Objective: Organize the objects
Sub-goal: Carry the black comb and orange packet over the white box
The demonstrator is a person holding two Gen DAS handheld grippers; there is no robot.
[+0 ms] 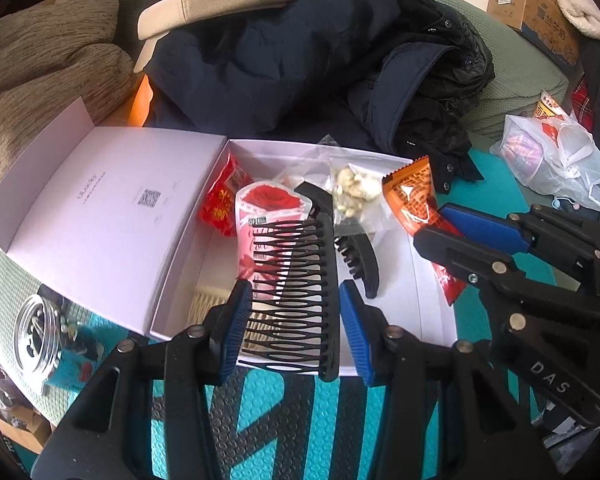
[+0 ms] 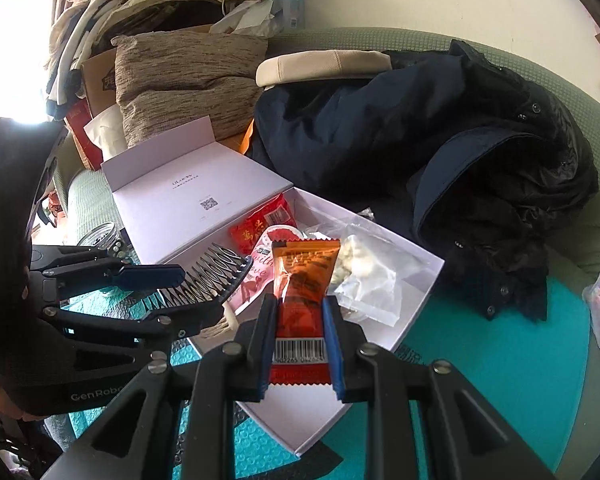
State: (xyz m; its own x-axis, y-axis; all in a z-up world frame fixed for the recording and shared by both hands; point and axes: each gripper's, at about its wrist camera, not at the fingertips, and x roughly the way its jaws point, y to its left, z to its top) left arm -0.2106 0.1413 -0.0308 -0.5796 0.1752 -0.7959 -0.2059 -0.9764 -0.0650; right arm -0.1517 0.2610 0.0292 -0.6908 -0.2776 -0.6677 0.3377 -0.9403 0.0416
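An open pale lilac box (image 1: 432, 312) lies on a teal mat, its lid (image 1: 100, 208) folded back left. My left gripper (image 1: 296, 320) is shut on a black hair comb (image 1: 296, 296), holding it over the box's near edge. My right gripper (image 2: 300, 336) is shut on an orange snack packet (image 2: 304, 280) over the box (image 2: 416, 276); it shows at the right of the left wrist view (image 1: 416, 200). Inside the box lie a red packet (image 1: 220, 200), a pink rose sachet (image 1: 260, 216), a black hair claw (image 1: 360, 260) and a clear bag of white pieces (image 1: 354, 190).
A dark jacket (image 1: 320, 60) is heaped right behind the box. A brown cushion (image 1: 40, 60) sits at the back left. A glass jar (image 1: 36, 332) lies left of the lid. A white plastic bag (image 1: 556, 152) sits at the right. A teal mat (image 2: 500, 360) covers the surface.
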